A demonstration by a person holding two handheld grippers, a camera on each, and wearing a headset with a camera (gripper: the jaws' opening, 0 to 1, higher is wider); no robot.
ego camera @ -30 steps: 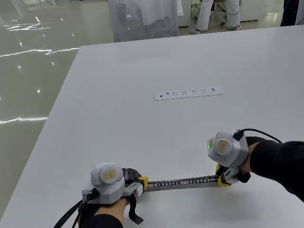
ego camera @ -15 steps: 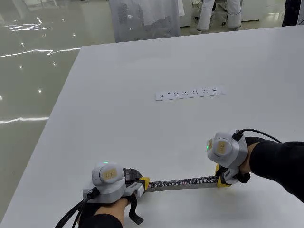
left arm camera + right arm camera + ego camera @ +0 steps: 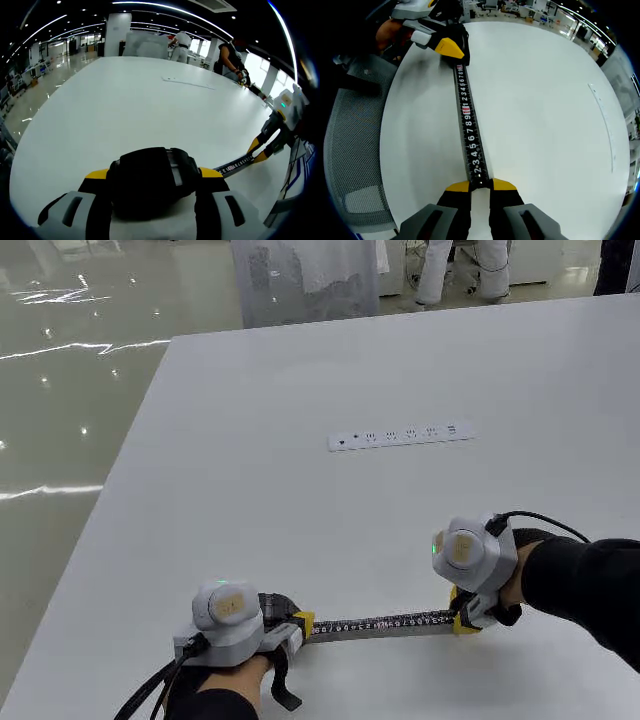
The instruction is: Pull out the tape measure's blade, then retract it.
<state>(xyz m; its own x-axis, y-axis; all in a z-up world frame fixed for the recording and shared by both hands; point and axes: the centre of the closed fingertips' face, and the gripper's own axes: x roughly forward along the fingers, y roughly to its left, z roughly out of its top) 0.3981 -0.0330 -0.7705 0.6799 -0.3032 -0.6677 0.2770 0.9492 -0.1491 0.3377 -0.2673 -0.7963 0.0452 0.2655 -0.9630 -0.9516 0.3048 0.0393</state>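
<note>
R gripper, pinching the grey numbered metal blade, is creeping back twd the black-yellow plastic case clamped in your L gripper: prob. you're retracting now.

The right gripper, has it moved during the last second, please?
Yes, slightly: against the power strip, the right gripper has crept left, toward the left gripper.

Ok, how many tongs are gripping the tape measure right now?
2. The left tongs clamp the black-and-yellow tape measure case at near left; the right tongs pinch the tip of its dark numbered blade.
</note>
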